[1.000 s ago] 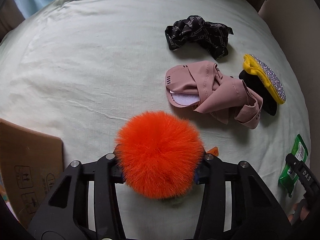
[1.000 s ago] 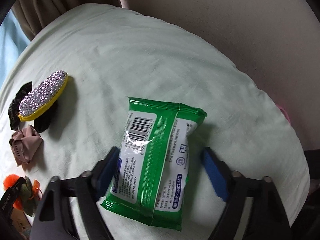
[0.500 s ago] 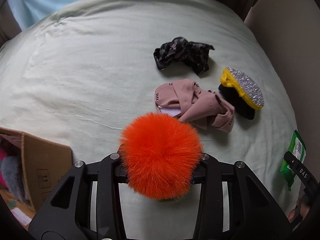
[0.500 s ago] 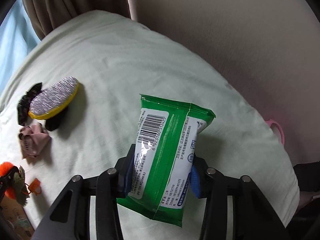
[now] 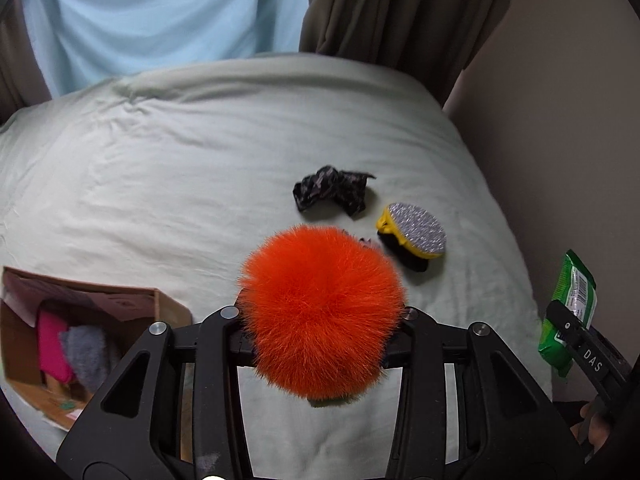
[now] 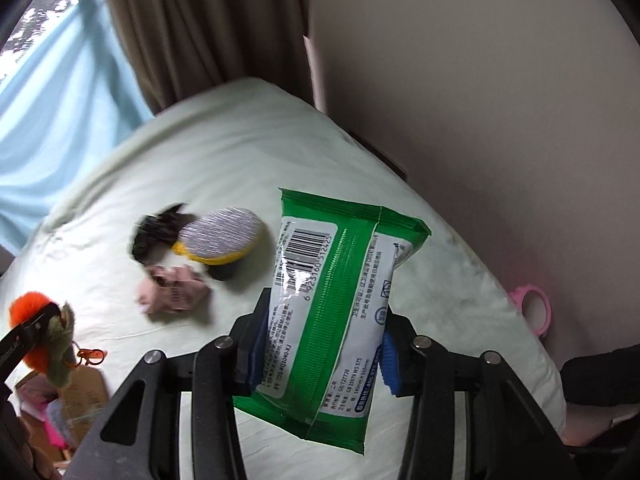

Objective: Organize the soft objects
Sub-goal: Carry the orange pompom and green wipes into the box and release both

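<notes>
Both tools are loaded and lifted above the bed (image 5: pixel 160 168): the left tool (image 5: pixel 320 320) clamps the orange pompom (image 5: pixel 320 308), the right tool (image 6: pixel 320 344) grips the green wipes pack (image 6: pixel 332 300). Carrying seems underway; next, swing toward the cardboard box (image 5: pixel 80 328), below-left of the left tool, and release inside.

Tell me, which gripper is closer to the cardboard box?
Left. The left gripper, squeezing the orange pom-pom, hangs just beside the cardboard box. The right gripper, clamping the green wipes pack, is across the bed, near the wall.
</notes>
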Available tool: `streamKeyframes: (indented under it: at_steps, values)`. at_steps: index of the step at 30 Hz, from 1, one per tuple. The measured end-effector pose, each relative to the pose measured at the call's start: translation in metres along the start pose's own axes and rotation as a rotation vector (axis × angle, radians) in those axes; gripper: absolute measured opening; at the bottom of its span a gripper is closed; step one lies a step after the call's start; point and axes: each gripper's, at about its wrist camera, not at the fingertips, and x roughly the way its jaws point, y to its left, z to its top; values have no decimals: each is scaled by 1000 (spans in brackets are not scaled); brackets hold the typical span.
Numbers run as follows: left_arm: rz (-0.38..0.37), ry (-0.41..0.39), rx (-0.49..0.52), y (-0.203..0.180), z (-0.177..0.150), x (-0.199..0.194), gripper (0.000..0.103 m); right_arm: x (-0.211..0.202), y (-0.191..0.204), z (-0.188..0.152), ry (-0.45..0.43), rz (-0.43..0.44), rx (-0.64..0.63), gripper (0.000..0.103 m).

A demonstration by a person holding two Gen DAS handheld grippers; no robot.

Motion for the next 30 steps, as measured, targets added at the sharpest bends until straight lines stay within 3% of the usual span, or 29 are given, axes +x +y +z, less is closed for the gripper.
streamKeyframes:
  at_steps: [9,17,23,30]
  values:
    - [-24,-57,30,33,8,-96,35,-89,72,6,-93,121,-145,42]
    - [47,-110,-14,115,10,-168,35,-145,154,-21,-112,259,-229,42]
    - [104,-100,-65,186,-2,-188,35,-156,222,-49,-81,351,-316,42]
    - [178,-38,-105,270,-24,-179,35,-141,289,-81,12,429,-405,42]
